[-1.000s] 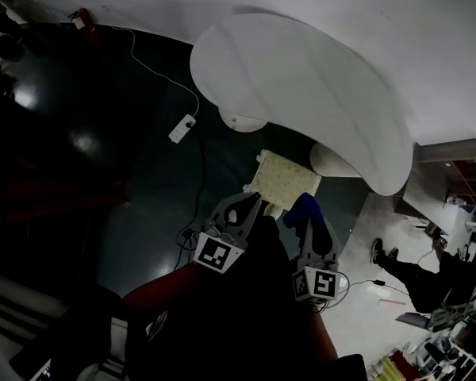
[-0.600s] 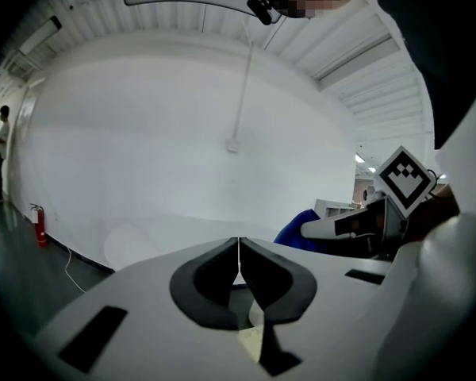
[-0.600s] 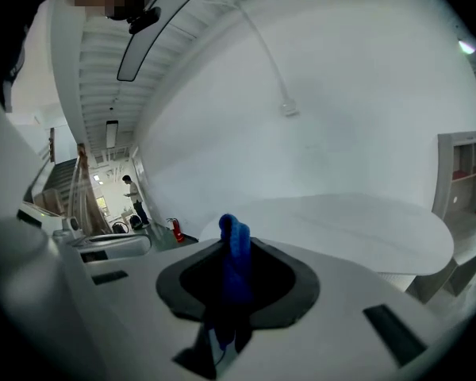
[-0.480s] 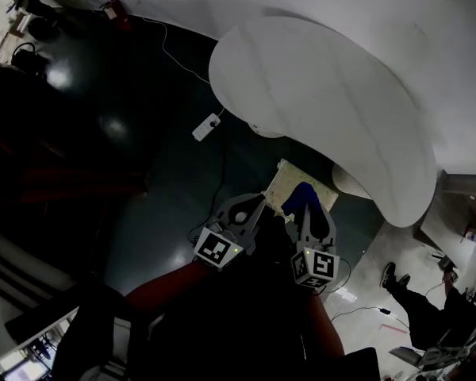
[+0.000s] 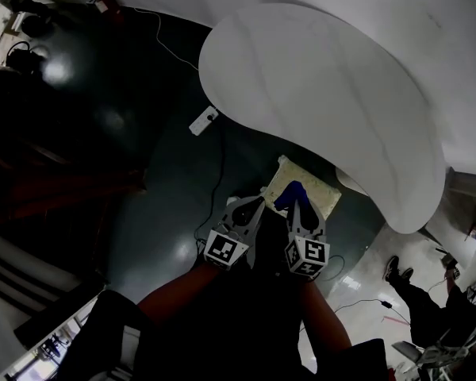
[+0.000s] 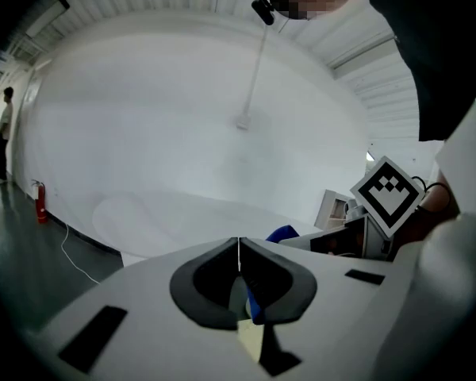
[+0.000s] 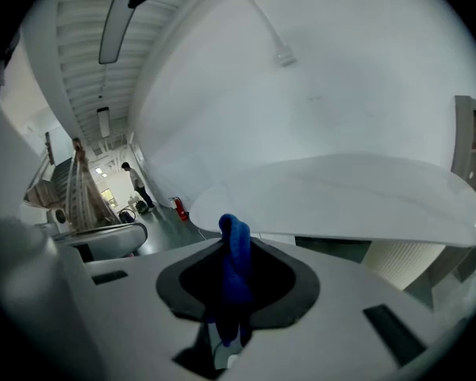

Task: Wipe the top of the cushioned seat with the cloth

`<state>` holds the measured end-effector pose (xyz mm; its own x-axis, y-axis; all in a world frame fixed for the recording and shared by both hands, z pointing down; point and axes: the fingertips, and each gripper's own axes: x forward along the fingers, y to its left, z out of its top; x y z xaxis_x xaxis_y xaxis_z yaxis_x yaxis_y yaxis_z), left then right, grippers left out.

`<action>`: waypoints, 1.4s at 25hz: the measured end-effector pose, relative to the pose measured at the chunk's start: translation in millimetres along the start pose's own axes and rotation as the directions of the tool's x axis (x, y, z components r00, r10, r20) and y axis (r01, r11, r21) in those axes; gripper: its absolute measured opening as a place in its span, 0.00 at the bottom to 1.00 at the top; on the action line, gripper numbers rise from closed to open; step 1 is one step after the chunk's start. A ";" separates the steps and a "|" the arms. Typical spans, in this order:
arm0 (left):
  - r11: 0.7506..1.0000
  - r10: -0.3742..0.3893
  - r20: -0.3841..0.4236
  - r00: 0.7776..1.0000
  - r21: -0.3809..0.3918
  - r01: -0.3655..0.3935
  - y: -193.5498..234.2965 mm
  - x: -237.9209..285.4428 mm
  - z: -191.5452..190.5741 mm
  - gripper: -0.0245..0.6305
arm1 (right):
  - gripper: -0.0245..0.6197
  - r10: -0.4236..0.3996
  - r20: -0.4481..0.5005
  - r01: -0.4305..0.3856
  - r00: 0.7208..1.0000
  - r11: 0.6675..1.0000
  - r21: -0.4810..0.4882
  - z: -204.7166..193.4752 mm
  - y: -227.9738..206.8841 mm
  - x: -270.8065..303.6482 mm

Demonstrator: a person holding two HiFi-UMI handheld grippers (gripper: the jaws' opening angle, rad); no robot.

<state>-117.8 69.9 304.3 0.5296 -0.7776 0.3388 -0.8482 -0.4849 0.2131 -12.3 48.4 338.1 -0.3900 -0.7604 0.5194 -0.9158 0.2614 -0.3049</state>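
Right tool (image 7: 236,243) tight on blue cloth (image 7: 238,270)

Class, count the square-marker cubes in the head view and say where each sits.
2. One marker cube is on the left gripper; the other is on the right gripper beside it, which grips the blue cloth. None seems hidden.

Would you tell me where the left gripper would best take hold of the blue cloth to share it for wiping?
Grip the tuft of the blue cloth that pokes out past the tips of the right gripper, which is shut on it. Come from the left, where the left gripper sits alongside; its jaws are together, so probably open them first.
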 end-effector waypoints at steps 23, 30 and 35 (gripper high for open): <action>0.990 0.001 -0.023 1.000 -0.142 -0.004 69.4 110.2 -158.0 0.06 | 0.17 0.022 -0.132 -0.021 0.991 1.000 0.012 -189.3 -87.9 208.1; 0.956 0.089 -0.088 0.992 -0.272 -0.110 86.8 106.9 -210.6 0.06 | 0.18 0.040 -0.204 -0.040 0.978 0.999 0.006 -243.1 -120.7 235.7; 0.962 0.085 -0.107 0.991 -0.251 -0.110 83.6 114.7 -214.6 0.06 | 0.18 0.073 -0.204 -0.068 0.976 0.997 0.032 -261.8 -122.5 249.2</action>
<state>-127.7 26.1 557.6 0.4523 -0.7691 0.4516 -0.8736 -0.2803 0.3977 -22.5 -17.5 713.9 -0.4670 -0.6021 0.6476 -0.8838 0.2934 -0.3645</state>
